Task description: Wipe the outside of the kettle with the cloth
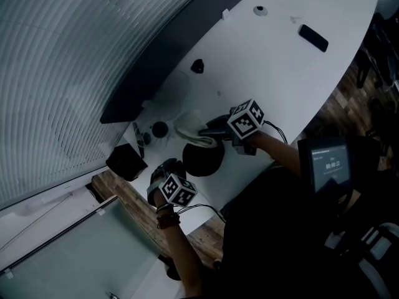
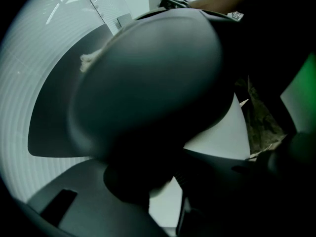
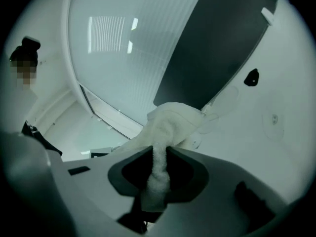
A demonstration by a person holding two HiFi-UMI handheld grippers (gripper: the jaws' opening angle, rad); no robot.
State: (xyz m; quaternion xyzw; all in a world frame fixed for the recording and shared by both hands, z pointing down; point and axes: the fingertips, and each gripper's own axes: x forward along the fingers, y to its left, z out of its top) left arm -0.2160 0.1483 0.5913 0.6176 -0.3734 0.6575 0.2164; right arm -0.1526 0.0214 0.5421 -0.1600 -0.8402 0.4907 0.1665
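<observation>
Open table beyond kettle

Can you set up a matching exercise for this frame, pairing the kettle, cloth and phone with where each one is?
Things:
1. kettle
2. cloth
3. phone

Places:
A. pinched in the right tool
B. lying alone near the far end of the table
C. gripped by the left tool

Pairs: 1-C, 2-A, 3-B
</observation>
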